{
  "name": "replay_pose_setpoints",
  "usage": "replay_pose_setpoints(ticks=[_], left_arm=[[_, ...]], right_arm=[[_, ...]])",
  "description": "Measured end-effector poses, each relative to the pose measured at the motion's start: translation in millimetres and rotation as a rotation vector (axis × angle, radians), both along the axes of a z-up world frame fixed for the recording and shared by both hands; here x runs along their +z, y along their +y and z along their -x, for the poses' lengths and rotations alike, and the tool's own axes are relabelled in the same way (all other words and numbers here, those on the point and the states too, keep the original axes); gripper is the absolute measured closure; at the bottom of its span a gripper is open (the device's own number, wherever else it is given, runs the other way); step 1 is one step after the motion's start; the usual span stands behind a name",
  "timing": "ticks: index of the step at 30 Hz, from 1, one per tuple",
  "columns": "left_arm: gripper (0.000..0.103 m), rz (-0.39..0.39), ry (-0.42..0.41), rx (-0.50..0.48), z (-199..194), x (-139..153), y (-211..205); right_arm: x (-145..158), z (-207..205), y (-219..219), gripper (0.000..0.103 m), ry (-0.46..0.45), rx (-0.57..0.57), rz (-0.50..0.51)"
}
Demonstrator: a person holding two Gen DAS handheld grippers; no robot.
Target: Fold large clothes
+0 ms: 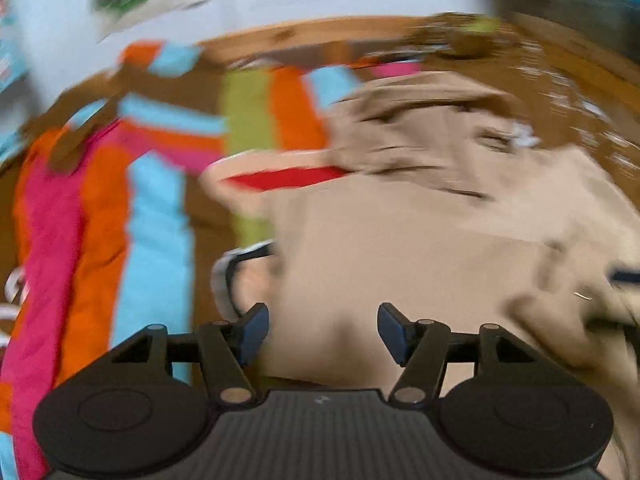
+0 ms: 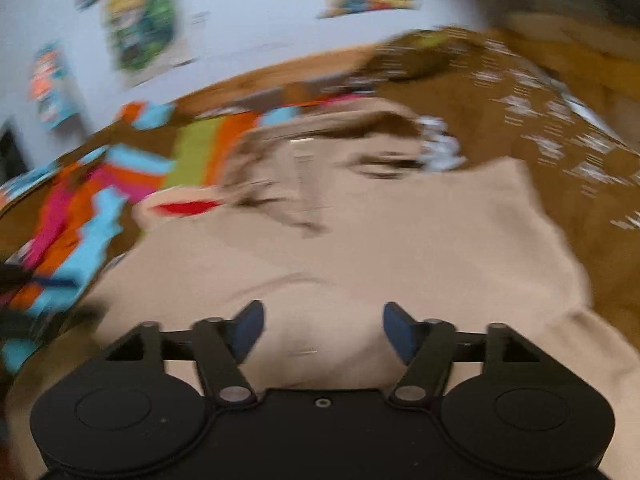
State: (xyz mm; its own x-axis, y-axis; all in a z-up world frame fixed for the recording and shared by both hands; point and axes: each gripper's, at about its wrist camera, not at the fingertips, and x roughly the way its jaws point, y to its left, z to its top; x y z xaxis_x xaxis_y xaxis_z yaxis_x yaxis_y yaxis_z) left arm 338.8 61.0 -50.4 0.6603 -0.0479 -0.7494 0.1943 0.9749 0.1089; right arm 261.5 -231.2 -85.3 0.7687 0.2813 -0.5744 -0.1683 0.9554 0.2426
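A large beige garment (image 1: pixel 400 248) lies spread on a brown bedcover, with a red strip (image 1: pixel 284 178) at its left fold. It also fills the right wrist view (image 2: pixel 380 240), red strip (image 2: pixel 188 207) at its left. My left gripper (image 1: pixel 322 330) is open just above the garment's near edge, holding nothing. My right gripper (image 2: pixel 323 330) is open over the garment's near part, holding nothing. Both views are blurred by motion.
A striped cloth in pink, orange, blue and green (image 1: pixel 120 220) lies left of the garment, also in the right wrist view (image 2: pixel 80 216). The brown bedcover (image 2: pixel 560 140) has white marks at right. A white wall with posters (image 2: pixel 140 20) stands behind.
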Motion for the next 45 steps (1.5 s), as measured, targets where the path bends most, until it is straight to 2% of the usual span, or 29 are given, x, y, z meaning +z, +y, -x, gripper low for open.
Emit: replay_pose_setpoints(ticks=[2, 5, 6, 7, 8, 9, 10, 12, 13, 16, 17, 20, 22, 23, 24, 25, 26, 27, 28, 32, 33, 34, 35, 36, 37, 40, 42, 45], left_arm=[[0.040, 0.016, 0.042, 0.046, -16, -12, 18], [0.055, 0.155, 0.116, 0.029, -28, -26, 36], [0.058, 0.192, 0.138, 0.030, -30, -29, 40], [0.066, 0.199, 0.146, 0.035, -30, -31, 40], [0.071, 0.187, 0.152, 0.031, -29, -33, 39], [0.081, 0.159, 0.161, 0.027, -28, -34, 37], [0.087, 0.136, 0.163, 0.029, -27, -34, 36], [0.091, 0.126, 0.168, 0.037, -23, -32, 36], [0.092, 0.128, 0.172, 0.042, -21, -31, 36], [0.093, 0.116, 0.185, 0.054, -23, -32, 37], [0.093, 0.120, 0.191, 0.062, -23, -32, 39], [0.092, 0.145, 0.215, 0.090, -28, -30, 47], [0.090, 0.162, 0.223, 0.104, -30, -28, 52], [0.089, 0.170, 0.222, 0.106, -30, -27, 54], [0.087, 0.180, 0.218, 0.108, -30, -26, 56], [0.083, 0.190, 0.207, 0.111, -31, -25, 57], [0.077, 0.200, 0.196, 0.110, -31, -24, 58], [0.062, 0.214, 0.187, 0.104, -32, -23, 58], [0.052, 0.223, 0.176, 0.098, -33, -22, 57], [0.052, 0.204, 0.116, 0.045, -39, -24, 45], [0.056, 0.184, 0.109, 0.037, -40, -26, 41], [0.078, 0.165, 0.111, 0.029, -42, -30, 38], [0.091, 0.150, 0.112, 0.028, -42, -35, 37], [0.097, 0.138, 0.106, 0.038, -42, -38, 37], [0.100, 0.138, 0.099, 0.052, -42, -39, 38], [0.102, 0.192, 0.067, 0.094, -37, -31, 46], [0.103, 0.212, 0.036, 0.115, -30, -22, 48], [0.102, 0.226, 0.023, 0.148, -22, -17, 50]], right_arm=[[-7, -1, 35, 0.028, -0.004, 0.077, 0.098], [-25, -5, 74, 0.032, 0.009, 0.109, 0.299], [-28, -7, 79, 0.039, 0.019, 0.096, 0.340], [-30, -7, 80, 0.054, 0.031, 0.078, 0.363], [-30, -6, 78, 0.063, 0.038, 0.058, 0.368], [-28, -3, 72, 0.080, 0.037, 0.041, 0.349], [-25, 3, 65, 0.087, 0.029, 0.013, 0.324], [-16, 25, 46, 0.094, 0.003, -0.065, 0.272], [-12, 39, 36, 0.094, -0.007, -0.111, 0.236], [-13, 77, 12, 0.094, 0.054, -0.228, 0.151], [-16, 87, 6, 0.093, 0.089, -0.243, 0.129], [-22, 110, -14, 0.082, 0.175, -0.310, 0.014], [-19, 116, -25, 0.063, 0.180, -0.353, -0.066], [-16, 115, -30, 0.058, 0.165, -0.366, -0.096], [-14, 113, -34, 0.046, 0.148, -0.375, -0.114], [-12, 110, -39, 0.038, 0.133, -0.379, -0.131], [-11, 106, -43, 0.036, 0.118, -0.383, -0.155], [-12, 101, -48, 0.031, 0.108, -0.387, -0.181], [-13, 93, -55, 0.026, 0.102, -0.391, -0.210], [-27, 53, -80, 0.026, 0.134, -0.434, -0.322], [-32, 43, -84, 0.028, 0.143, -0.447, -0.338], [-37, 35, -87, 0.036, 0.154, -0.459, -0.350], [-42, 31, -89, 0.042, 0.168, -0.471, -0.355], [-45, 28, -87, 0.062, 0.182, -0.477, -0.350], [-47, 28, -84, 0.075, 0.189, -0.482, -0.321], [-40, 35, -76, 0.098, 0.149, -0.462, -0.229], [-26, 36, -70, 0.103, 0.071, -0.426, -0.167], [1, 32, -50, 0.103, -0.069, -0.340, -0.028]])
